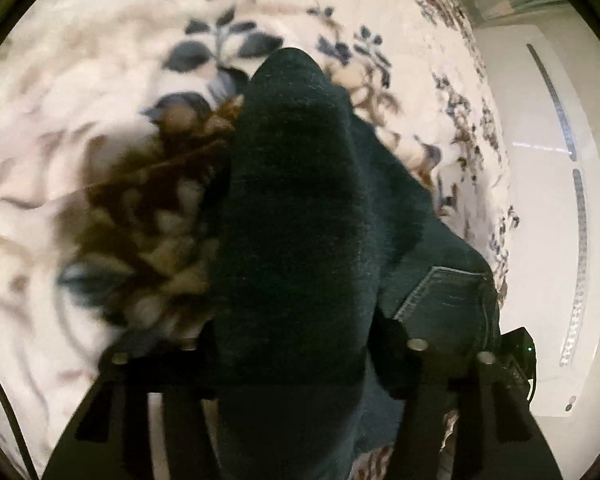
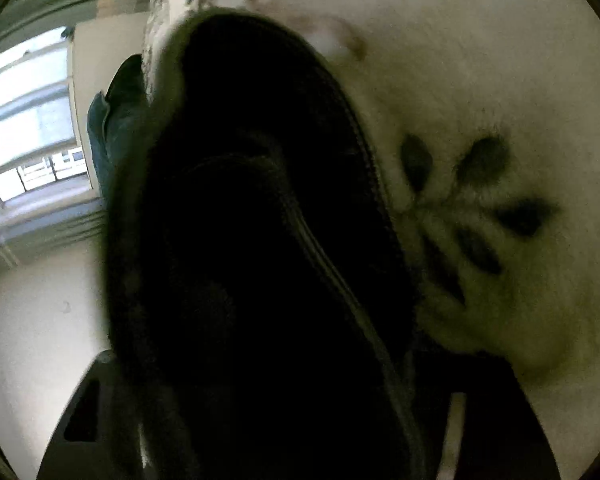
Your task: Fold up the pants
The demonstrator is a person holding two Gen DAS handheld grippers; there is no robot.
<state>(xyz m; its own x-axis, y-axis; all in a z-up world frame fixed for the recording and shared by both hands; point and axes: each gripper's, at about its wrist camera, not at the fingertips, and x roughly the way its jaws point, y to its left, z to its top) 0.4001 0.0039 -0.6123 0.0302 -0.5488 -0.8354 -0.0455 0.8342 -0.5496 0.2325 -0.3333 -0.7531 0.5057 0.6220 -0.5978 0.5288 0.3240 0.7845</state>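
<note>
The dark blue jeans fill the middle of the left wrist view, bunched up between the black fingers of my left gripper, which is shut on the fabric. A back pocket with light stitching shows at the right. In the right wrist view the same pants appear almost black, with a seam line running down, and hide most of my right gripper, which is shut on them. Both views are blurred by motion.
A white fleece blanket with blue and brown flower prints covers the bed beneath; it also shows in the right wrist view. A white wall unit stands at the right. A window is at the left.
</note>
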